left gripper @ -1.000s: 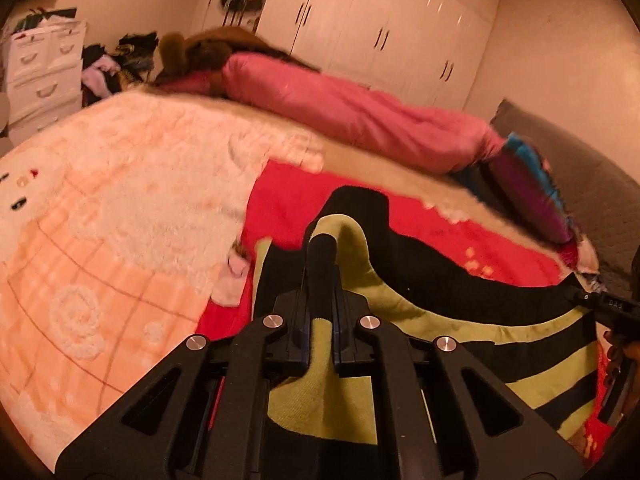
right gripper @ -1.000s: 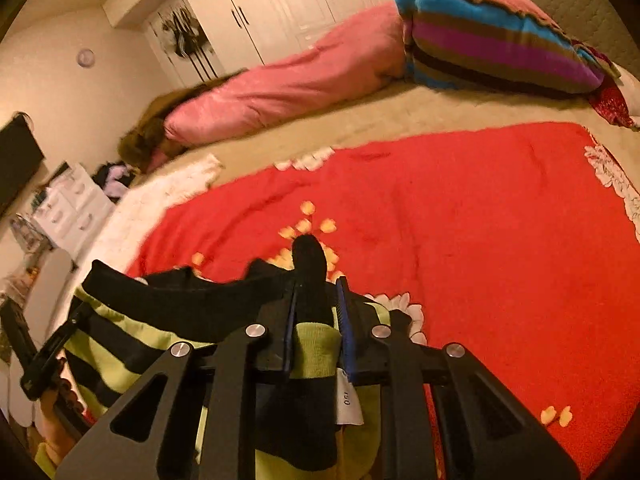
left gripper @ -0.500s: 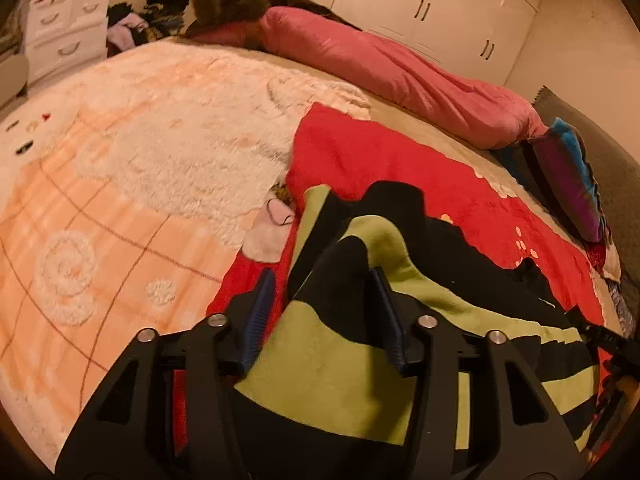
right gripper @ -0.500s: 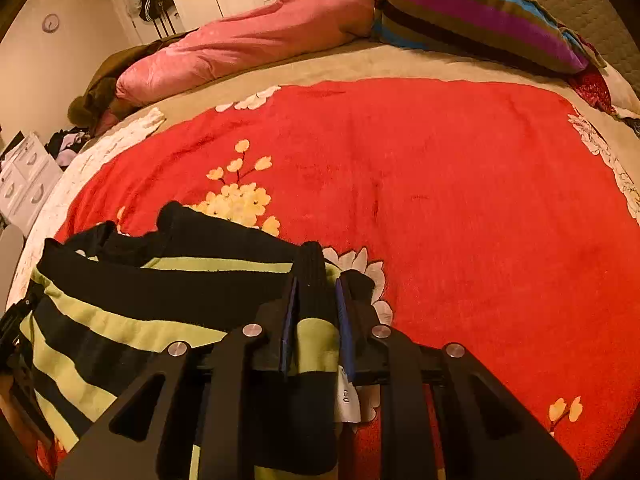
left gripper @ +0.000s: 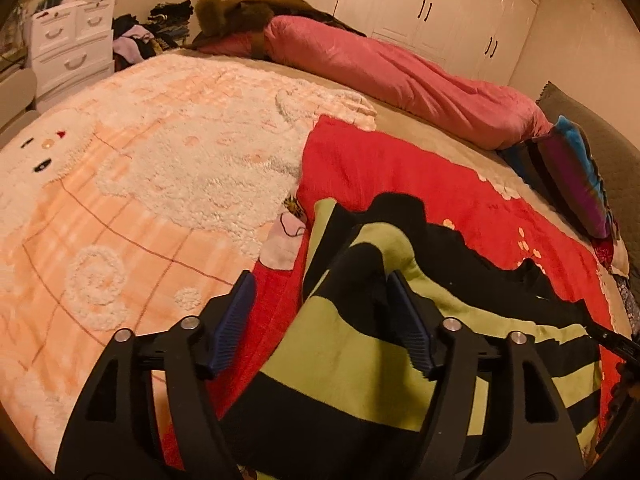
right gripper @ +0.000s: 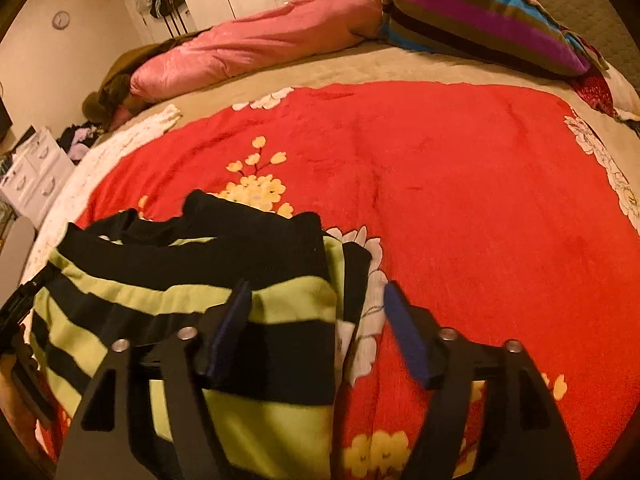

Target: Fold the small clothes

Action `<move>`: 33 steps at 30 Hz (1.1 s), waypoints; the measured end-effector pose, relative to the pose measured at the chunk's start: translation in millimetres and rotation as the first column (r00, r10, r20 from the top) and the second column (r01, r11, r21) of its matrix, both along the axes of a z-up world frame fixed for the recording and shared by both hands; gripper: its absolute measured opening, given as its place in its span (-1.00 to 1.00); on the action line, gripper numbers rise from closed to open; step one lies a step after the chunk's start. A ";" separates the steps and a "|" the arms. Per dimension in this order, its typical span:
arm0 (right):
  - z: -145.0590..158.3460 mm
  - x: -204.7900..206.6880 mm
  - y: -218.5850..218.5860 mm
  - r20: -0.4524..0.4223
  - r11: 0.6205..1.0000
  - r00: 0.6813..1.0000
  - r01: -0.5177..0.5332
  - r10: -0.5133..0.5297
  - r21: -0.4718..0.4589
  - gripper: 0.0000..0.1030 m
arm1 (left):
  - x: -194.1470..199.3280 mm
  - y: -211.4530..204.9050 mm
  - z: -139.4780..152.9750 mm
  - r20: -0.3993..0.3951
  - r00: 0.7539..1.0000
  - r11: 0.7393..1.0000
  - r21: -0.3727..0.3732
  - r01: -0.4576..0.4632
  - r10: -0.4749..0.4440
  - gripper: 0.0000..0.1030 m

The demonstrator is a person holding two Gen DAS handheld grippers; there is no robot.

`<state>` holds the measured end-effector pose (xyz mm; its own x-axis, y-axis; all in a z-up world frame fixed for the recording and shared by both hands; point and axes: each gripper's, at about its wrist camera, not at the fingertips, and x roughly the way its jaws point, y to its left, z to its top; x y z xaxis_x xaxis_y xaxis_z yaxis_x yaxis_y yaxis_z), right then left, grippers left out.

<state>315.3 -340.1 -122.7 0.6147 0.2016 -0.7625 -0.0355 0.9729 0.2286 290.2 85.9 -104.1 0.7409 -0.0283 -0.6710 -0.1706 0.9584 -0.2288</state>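
A small black and lime-green striped sweater (left gripper: 360, 344) lies on the red flowered blanket (left gripper: 400, 176). My left gripper (left gripper: 320, 296) is over the sweater's left edge, jaws opening. The cloth lies between its blue pads (left gripper: 234, 320) but is not pinched; a fold still leans against the right pad. In the right wrist view the same sweater (right gripper: 168, 276) lies folded on the red blanket (right gripper: 460, 200). My right gripper (right gripper: 316, 304) is over its right edge, jaws opening. The sweater's edge lies loose between the pads (right gripper: 230, 320).
A peach and white fluffy blanket (left gripper: 140, 184) covers the bed's left part, with a small pink garment (left gripper: 286, 240) at its border. A pink duvet roll (left gripper: 400, 76) and a striped pillow (right gripper: 480, 20) lie at the far side. White drawers (left gripper: 72, 48) stand beyond the bed.
Both grippers were shut on the sweater's edges and have opened, letting it go. The sweater has come down flat on the red blanket, and both views have tipped further down.
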 end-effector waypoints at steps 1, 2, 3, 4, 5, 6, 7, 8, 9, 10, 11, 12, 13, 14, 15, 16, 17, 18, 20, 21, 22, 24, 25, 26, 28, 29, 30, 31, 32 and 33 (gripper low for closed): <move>2.7 -4.0 -0.4 0.009 1.000 1.000 -0.001 0.001 0.001 0.43 | -1.6 -0.2 3.0 0.006 1.000 1.000 0.008 0.002 -0.002 0.23; 5.2 -7.2 -1.1 0.014 1.000 1.000 0.002 -0.002 0.004 0.45 | -2.6 -0.3 4.9 0.011 1.000 1.000 0.015 0.002 -0.002 0.27; 8.5 -11.6 -2.3 0.023 1.000 1.000 0.004 -0.005 0.015 0.48 | -4.6 -0.9 8.3 0.019 1.000 1.000 0.025 0.003 -0.003 0.28; 11.1 -14.1 -3.0 0.030 1.000 1.000 0.007 -0.007 0.023 0.49 | -5.6 -1.3 10.3 0.022 1.000 1.000 0.030 0.004 -0.005 0.29; 14.9 -18.1 -4.1 0.039 0.999 0.999 0.013 -0.014 0.031 0.50 | -7.2 -1.6 12.3 0.026 1.000 0.999 0.035 0.005 -0.006 0.32; 17.3 -20.0 -4.5 0.044 0.999 0.999 0.017 -0.018 0.033 0.55 | -8.6 -2.0 14.2 0.029 1.000 0.999 0.041 0.006 -0.007 0.33; 21.5 -24.5 -4.8 0.056 0.999 0.998 0.020 -0.022 0.039 0.57 | -9.7 -2.7 16.1 0.031 0.999 0.999 0.048 0.007 -0.008 0.34; 24.9 -27.9 -4.3 0.066 0.999 0.998 0.018 -0.021 0.040 0.58 | -10.8 -3.9 17.9 0.033 0.999 0.999 0.053 0.007 -0.009 0.35; 27.4 -30.3 -3.7 0.073 0.999 0.997 0.015 -0.018 0.035 0.59 | -12.1 -4.3 20.1 0.034 0.999 0.998 0.062 0.008 -0.010 0.38; 31.9 -35.5 -1.5 0.086 1.000 0.996 0.010 -0.012 0.018 0.61 | -13.5 -4.8 21.9 0.035 0.999 0.998 0.069 0.007 -0.009 0.39; 34.4 -38.6 -0.3 0.094 1.000 0.996 0.007 -0.007 0.009 0.62 | -15.0 -4.8 23.7 0.038 0.999 0.997 0.075 0.005 -0.008 0.40; 37.8 -43.8 2.5 0.104 1.000 0.995 -0.003 0.004 -0.006 0.64 | -17.1 -5.0 26.1 0.040 0.999 0.997 0.077 0.006 -0.009 0.43; 39.1 -47.0 3.9 0.108 1.000 0.994 -0.010 0.011 -0.013 0.64 | -18.6 -5.2 27.9 0.041 0.999 0.997 0.077 0.006 -0.009 0.46; 40.0 -50.4 6.1 0.106 1.000 0.994 -0.020 0.022 -0.020 0.64 | -20.4 -5.2 29.5 0.042 0.999 0.997 0.079 0.005 -0.009 0.49; 40.6 -53.7 7.1 0.104 0.999 0.994 -0.027 0.029 -0.025 0.64 | -23.0 -5.0 31.4 0.044 0.999 0.997 0.082 0.003 -0.006 0.51; 41.2 -57.9 8.8 0.102 0.999 0.994 -0.036 0.039 -0.027 0.65 | -24.9 -5.2 32.6 0.044 0.999 0.996 0.085 0.001 -0.005 0.52; 41.4 -61.9 10.5 0.099 0.999 0.994 -0.046 0.049 -0.029 0.65 | -26.4 -5.1 33.6 0.042 0.999 0.996 0.086 0.000 -0.004 0.53; 40.8 -65.5 11.7 0.093 0.998 0.994 -0.051 0.053 -0.032 0.65 | -28.8 -4.6 35.1 0.042 0.999 0.996 0.088 -0.004 0.000 0.54; 38.9 -70.4 13.0 0.083 0.998 0.995 -0.057 0.059 -0.030 0.65 | -32.2 -4.3 36.4 0.041 0.999 0.996 0.089 -0.009 0.005 0.54; 37.6 -72.8 13.3 0.077 0.998 0.995 -0.058 0.060 -0.027 0.65 | -33.8 -3.6 36.7 0.040 0.999 0.996 0.088 -0.012 0.008 0.54; 35.9 -75.5 13.0 0.069 0.998 0.996 -0.056 0.057 -0.025 0.65 | -35.1 -2.8 36.6 0.040 0.999 0.996 0.088 -0.016 0.013 0.54; 33.3 -80.0 11.7 0.059 0.999 0.997 -0.052 0.053 -0.012 0.65 | -38.4 -2.5 36.6 0.035 0.999 0.996 0.087 -0.023 0.020 0.56; 31.7 -82.4 10.3 0.053 0.999 0.997 -0.048 0.048 -0.006 0.65 | -39.9 -2.5 36.6 0.035 0.999 0.996 0.088 -0.027 0.024 0.56; 30.0 -84.6 9.0 0.044 0.999 0.998 -0.045 0.045 -0.001 0.65 | -41.2 -2.2 36.9 0.033 0.999 0.996 0.089 -0.031 0.028 0.56; 27.9 -88.0 6.5 0.032 0.999 0.999 -0.042 0.041 0.006 0.65 | -44.2 -1.8 37.5 0.032 0.999 0.995 0.090 -0.039 0.036 0.56; 27.5 -90.3 4.9 0.029 0.999 0.999 -0.041 0.041 0.011 0.65 | -45.2 -1.6 37.6 0.033 0.999 0.995 0.091 -0.042 0.039 0.56; 27.4 -92.4 3.6 0.026 0.999 0.999 -0.043 0.042 0.014 0.65 | -47.3 -1.9 38.0 0.034 0.998 0.995 0.093 -0.046 0.043 0.56; 27.1 -93.6 2.9 0.024 0.999 0.999 -0.043 0.043 0.015 0.65 | -49.1 -2.1 38.1 0.034 0.998 0.994 0.096 -0.049 0.046 0.56; 26.9 -95.4 2.2 0.019 0.999 0.999 -0.043 0.043 0.017 0.65 | -51.0 -2.7 38.3 0.033 0.998 0.994 0.099 -0.049 0.046 0.57; 26.9 -96.6 1.6 0.017 0.999 0.999 -0.044 0.043 0.019 0.65 | -53.4 -3.4 38.2 0.033 0.998 0.993 0.106 -0.051 0.047 0.57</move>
